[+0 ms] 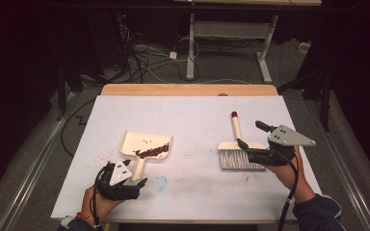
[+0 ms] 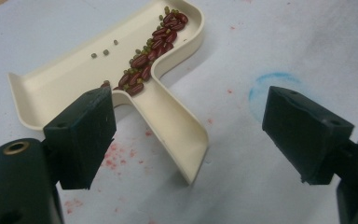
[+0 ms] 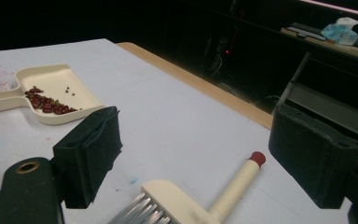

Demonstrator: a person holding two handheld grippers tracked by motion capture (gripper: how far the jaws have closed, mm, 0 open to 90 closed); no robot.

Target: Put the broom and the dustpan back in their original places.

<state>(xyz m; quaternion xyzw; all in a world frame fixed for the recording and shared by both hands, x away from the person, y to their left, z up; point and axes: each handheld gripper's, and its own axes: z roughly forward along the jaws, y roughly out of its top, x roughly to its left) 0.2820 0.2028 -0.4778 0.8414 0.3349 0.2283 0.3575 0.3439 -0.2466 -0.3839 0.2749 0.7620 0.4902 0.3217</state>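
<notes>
Both grippers hovering agape, gripping nothing.
Left gripper (image 1: 134, 183) is straddling the dustpan (image 1: 147, 147) handle; right gripper (image 1: 250, 138) is hanging over the brush (image 1: 238, 149), right of the dustpan.

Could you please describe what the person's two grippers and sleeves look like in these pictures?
Both the left gripper and the right gripper are black, with two blocky black jaws, a grey three-cornered plate on top and a trailing black cable. The right sleeve is dark blue; the left wrist wears an orange band.
</notes>
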